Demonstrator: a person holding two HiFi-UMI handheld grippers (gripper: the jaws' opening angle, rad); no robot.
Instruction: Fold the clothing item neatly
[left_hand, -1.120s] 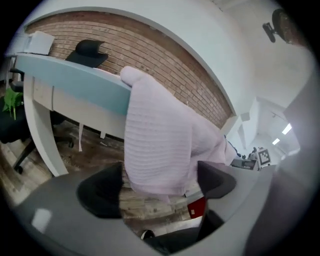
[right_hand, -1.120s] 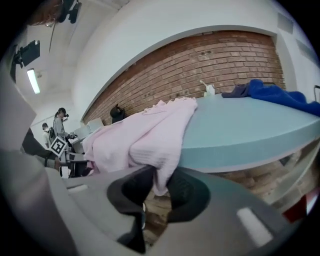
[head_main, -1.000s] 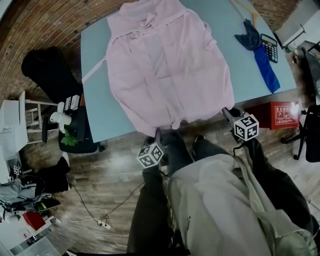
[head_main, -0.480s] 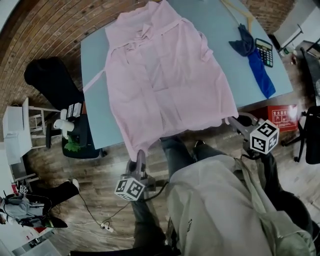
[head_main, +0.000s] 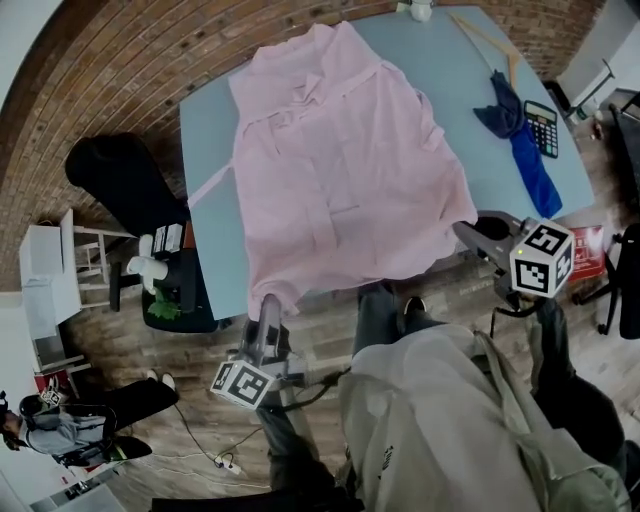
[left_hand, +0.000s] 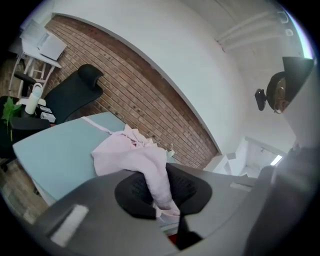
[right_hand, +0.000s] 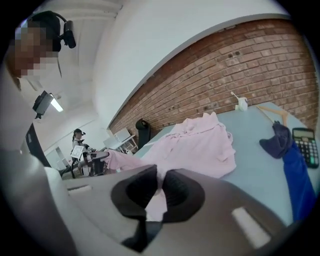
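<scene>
Nearest, pinches the near left corner of the pink garment (head_main: 340, 180) in the left gripper (head_main: 268, 303), jaws closed tight on a gathered fold of cloth hanging through them. Clamps the near right corner likewise in the right gripper (head_main: 467, 232), jaws pressed together on a thin edge of the same fabric. Holds the hem stretched between the two, just past the near edge of the light blue table (head_main: 208, 140). Further in, lies spread over the middle of the table, collar toward the far edge. To the right of it, well apart, shows a crumpled blue cloth (head_main: 522, 150) with a calculator (head_main: 543, 127) just beside, and beyond them a wooden hanger (head_main: 490, 45). At the far edge, shows a small white object (head_main: 421, 10), too small to identify. Left of the table stands a black chair (head_main: 125, 185), and behind everything rises a brick wall (head_main: 120, 60).
</scene>
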